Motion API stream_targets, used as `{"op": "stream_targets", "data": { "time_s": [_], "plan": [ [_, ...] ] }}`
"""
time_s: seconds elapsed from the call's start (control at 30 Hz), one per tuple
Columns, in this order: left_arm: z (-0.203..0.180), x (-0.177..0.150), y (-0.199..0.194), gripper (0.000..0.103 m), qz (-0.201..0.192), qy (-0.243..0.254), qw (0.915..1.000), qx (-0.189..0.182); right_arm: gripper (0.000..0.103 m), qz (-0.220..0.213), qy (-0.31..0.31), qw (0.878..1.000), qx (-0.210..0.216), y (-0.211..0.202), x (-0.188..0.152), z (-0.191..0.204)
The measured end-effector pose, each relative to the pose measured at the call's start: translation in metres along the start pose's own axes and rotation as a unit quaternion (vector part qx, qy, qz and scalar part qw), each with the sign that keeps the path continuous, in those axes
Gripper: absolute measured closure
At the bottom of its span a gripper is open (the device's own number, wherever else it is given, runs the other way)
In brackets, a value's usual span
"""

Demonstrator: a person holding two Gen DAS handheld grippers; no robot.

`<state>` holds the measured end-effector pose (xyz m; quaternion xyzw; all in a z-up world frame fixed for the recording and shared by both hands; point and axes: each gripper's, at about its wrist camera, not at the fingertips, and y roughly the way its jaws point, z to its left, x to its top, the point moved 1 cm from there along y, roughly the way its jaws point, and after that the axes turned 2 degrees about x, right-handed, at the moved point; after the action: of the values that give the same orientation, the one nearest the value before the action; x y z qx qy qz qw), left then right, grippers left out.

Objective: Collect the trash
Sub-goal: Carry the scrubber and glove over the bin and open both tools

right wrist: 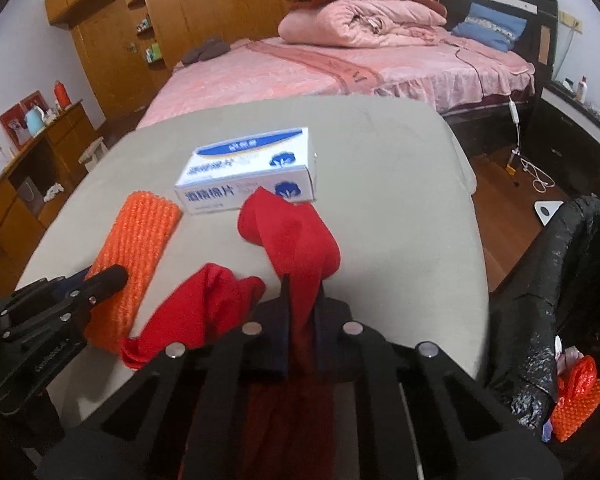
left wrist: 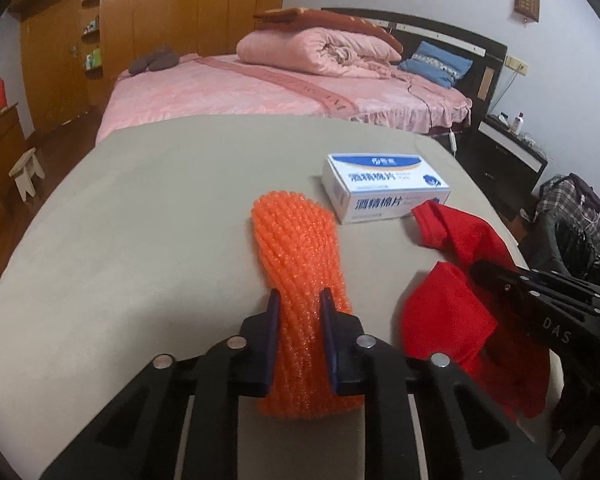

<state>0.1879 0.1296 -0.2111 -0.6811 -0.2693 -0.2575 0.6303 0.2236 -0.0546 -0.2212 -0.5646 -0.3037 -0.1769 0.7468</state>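
On the grey table, both grippers are clenched: the left gripper on the orange net, the right gripper on the red cloth. Lift both straight up, then swing toward the black bag at 3 o'clock. The bag's bottom is cut off, and the cloth's near end is hidden under the fingers. The box waits at 12 o'clock.

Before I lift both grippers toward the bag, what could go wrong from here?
1. The right gripper pinches only a narrow fold of the red cloth; its loose half may drag and nudge the white box.
2. The left gripper holds the orange foam net near one end, so the soft net may sag or slip out.
3. The black trash bag already holds trash; its rim may fold.
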Motion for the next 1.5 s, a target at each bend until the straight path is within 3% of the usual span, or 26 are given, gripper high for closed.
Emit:
{"op": "stream_targets", "data": {
  "time_s": [0.87,1.5],
  "plan": [
    [-0.040,0.029,-0.085,0.084,-0.071,-0.008,0.9975,0.003,0.095,-0.087,0.014,0.996,0.018,-0.103,0.024,-0.015],
    [-0.134,0.050,-0.143,0.084,-0.119,0.050,0.9893,-0.069,0.095,-0.148,0.047,0.987,-0.037,-0.194,0.017,-0.076]
  ]
}}
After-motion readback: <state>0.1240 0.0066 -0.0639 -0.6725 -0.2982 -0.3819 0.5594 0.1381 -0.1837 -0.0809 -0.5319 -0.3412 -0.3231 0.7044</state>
